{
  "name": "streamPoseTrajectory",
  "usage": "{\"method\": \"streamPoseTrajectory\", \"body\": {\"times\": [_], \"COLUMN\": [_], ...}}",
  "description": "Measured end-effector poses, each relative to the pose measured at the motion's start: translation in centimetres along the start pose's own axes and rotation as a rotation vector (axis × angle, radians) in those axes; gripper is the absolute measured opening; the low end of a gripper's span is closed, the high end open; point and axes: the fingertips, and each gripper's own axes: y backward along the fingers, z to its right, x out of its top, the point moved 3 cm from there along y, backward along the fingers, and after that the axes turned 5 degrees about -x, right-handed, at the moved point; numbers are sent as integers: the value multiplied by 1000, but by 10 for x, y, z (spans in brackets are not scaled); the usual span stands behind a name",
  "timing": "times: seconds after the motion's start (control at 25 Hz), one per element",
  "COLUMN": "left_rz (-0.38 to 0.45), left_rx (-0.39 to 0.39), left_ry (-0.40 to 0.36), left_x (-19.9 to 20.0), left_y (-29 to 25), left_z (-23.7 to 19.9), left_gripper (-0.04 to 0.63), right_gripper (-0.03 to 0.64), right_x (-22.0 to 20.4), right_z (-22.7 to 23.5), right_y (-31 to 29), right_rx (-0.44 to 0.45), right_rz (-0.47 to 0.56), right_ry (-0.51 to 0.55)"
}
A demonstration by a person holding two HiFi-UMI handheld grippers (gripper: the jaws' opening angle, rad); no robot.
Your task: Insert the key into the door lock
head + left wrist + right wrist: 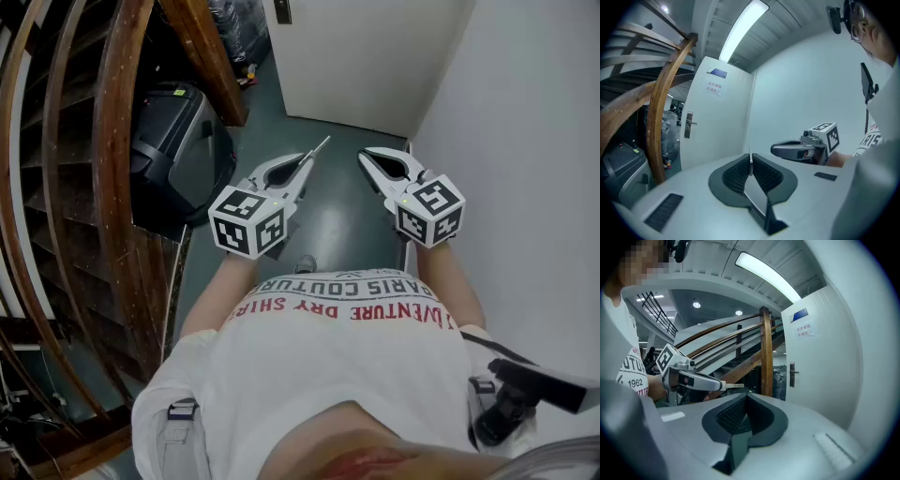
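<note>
Head view, left to right: a curved brown wooden stair railing (112,141) sweeps down to the left of the closed white door (375,56), with a black and grey boxy container (173,141) standing under it on the dark green floor (347,216). A person in a white printed T-shirt (347,356) faces the door with both tools raised, well short of it. The grey left gripper (302,164) is clamped on a thin silver metal key (319,148); the key's blade juts past the jaw tips and slants toward the door without touching it. The left gripper view shows the key pinched edge-on between the ribbed black pads, and the silver lever handle and lock plate (688,124) sitting on the door's left edge, well apart from the key. Just right of the key, the grey right gripper (366,157) also points at the door, its jaws pressed together with nothing between them. A plain white wall (525,141) runs along the right of the door
</note>
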Motion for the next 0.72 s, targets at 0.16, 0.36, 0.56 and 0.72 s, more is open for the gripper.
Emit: {"method": "streamPoseTrajectory", "body": {"times": [0.16,0.36,0.56,0.72], "left_rz": [5,5,9,11], "left_rx": [-4,-12,-25,-33], "left_ry": [2,4,-4,-15], "left_x": [2,4,12,14], "left_y": [1,1,-3,-7], "left_z": [3,9,18,18], "left_gripper": [23,23,23,23], "right_gripper": [1,2,2,2], "right_x": [3,3,9,8], "right_z": [-1,-2,0,8], "right_y": [2,7,15,14], "right_rx": [-2,-4,-7,-15], "right_rz": [7,8,13,11], "right_ry": [-5,-12,-1,3]}}
